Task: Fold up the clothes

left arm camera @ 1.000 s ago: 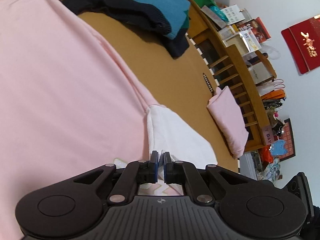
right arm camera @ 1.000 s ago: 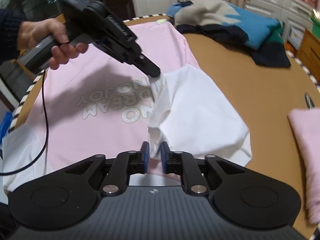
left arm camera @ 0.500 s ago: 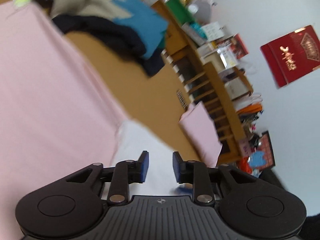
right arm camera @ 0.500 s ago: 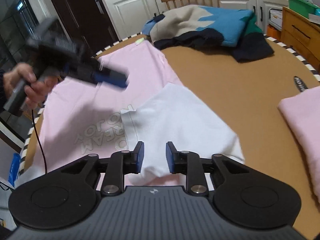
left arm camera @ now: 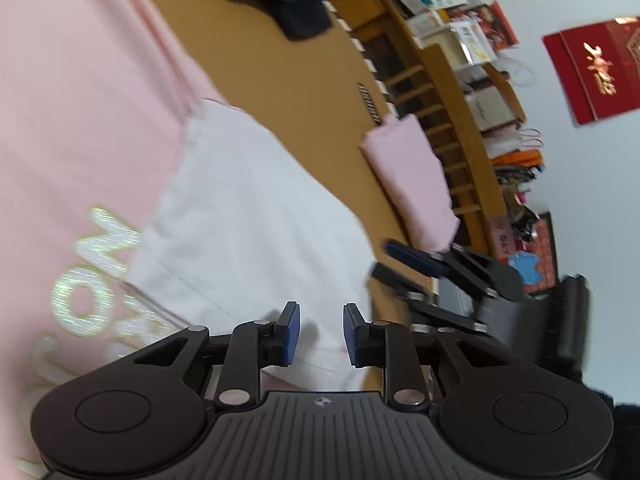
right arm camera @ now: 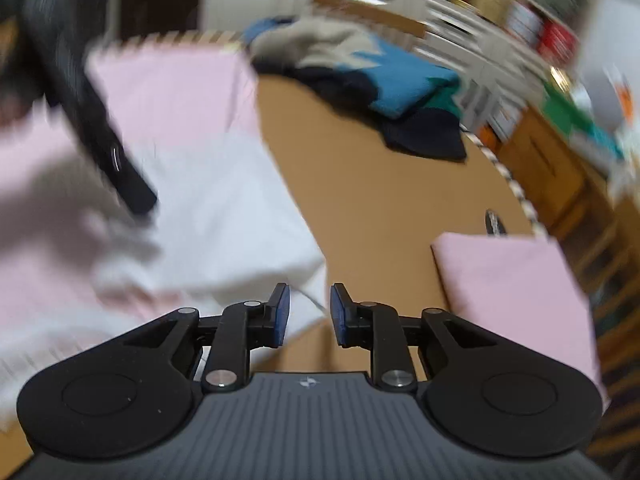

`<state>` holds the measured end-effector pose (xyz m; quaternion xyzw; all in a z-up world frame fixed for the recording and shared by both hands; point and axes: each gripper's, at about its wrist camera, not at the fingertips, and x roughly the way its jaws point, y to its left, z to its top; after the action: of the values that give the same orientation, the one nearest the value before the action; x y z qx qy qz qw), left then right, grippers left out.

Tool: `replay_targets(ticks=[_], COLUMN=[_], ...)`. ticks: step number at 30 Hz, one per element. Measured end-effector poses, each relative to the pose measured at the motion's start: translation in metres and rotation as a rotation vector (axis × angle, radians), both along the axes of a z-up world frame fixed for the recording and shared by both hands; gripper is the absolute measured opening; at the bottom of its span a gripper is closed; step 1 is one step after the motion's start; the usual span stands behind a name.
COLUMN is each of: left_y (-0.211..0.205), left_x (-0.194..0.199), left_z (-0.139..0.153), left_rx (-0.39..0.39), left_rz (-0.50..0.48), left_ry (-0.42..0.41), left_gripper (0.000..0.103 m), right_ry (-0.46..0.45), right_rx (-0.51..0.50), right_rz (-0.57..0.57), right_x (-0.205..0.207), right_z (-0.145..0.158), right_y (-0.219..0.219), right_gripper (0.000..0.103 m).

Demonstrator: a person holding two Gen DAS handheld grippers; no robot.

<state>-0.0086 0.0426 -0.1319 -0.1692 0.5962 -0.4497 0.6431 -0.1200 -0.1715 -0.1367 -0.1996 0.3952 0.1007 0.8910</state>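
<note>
A pink T-shirt [left arm camera: 80, 100] with glittery letters lies flat on the brown table [right arm camera: 380, 208]. Its white sleeve [left arm camera: 248, 216] is folded in over the chest. My left gripper [left arm camera: 318, 334] hovers low over that sleeve, jaws apart and closing a little, nothing between them. My right gripper [right arm camera: 306, 314] hangs over the sleeve's near corner at the shirt's edge, jaws also apart and narrowing, with nothing held. The right gripper [left arm camera: 382, 258] shows at the right of the left wrist view. The left gripper [right arm camera: 140, 200] is a dark blur over the sleeve [right arm camera: 224, 216] in the right wrist view.
A folded pink garment [right arm camera: 516, 292] lies near the table's right edge. A heap of blue, beige and dark sweaters [right arm camera: 380, 80] sits at the far side. A wooden shelf [left arm camera: 452, 120] full of small items stands beyond the table.
Both grippers let go of the white sleeve, which now lies flat on the shirt. The left gripper moved toward the sleeve's lower part. The right one swung right and tilted.
</note>
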Motion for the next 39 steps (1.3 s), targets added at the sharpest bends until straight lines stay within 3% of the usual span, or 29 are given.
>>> replay_targets(ticks=[3, 8, 12, 23, 28, 32, 36, 39], left_y=[-0.01, -0.015, -0.011, -0.008, -0.011, -0.014, -0.016, -0.009], left_x=[-0.006, -0.01, -0.008, -0.005, -0.007, -0.01, -0.015, -0.026], left_z=[0.0, -0.007, -0.014, -0.016, -0.013, -0.009, -0.003, 0.012], left_rx=[0.015, 0.062, 0.074, 0.094, 0.11, 0.13, 0.151, 0.156], left_rz=[-0.034, -0.063, -0.043, -0.026, -0.007, 0.012, 0.041, 0.088], left_ry=[-0.014, -0.004, 0.027, 0.036, 0.027, 0.011, -0.021, -0.087], left_gripper=[0.025, 0.025, 0.023, 0.014, 0.015, 0.014, 0.015, 0.035], right_ry=[-0.017, -0.024, 0.001, 0.054, -0.016, 0.061, 0.051, 0.001], right_rx=[-0.104, -0.195, -0.226, -0.045, 0.139, 0.131, 0.192, 0.289], right_rz=[0.083, 0.172, 0.212, -0.045, -0.041, -0.059, -0.108, -0.102], right_x=[0.001, 0.009, 0.016, 0.029, 0.023, 0.031, 0.026, 0.013], right_z=[-0.011, -0.012, -0.013, 0.0, 0.02, 0.001, 0.005, 0.026], right_y=[0.009, 0.018, 0.018, -0.034, -0.031, -0.025, -0.038, -0.042], right_gripper=[0.02, 0.019, 0.004, 0.001, 0.007, 0.008, 0.008, 0.01])
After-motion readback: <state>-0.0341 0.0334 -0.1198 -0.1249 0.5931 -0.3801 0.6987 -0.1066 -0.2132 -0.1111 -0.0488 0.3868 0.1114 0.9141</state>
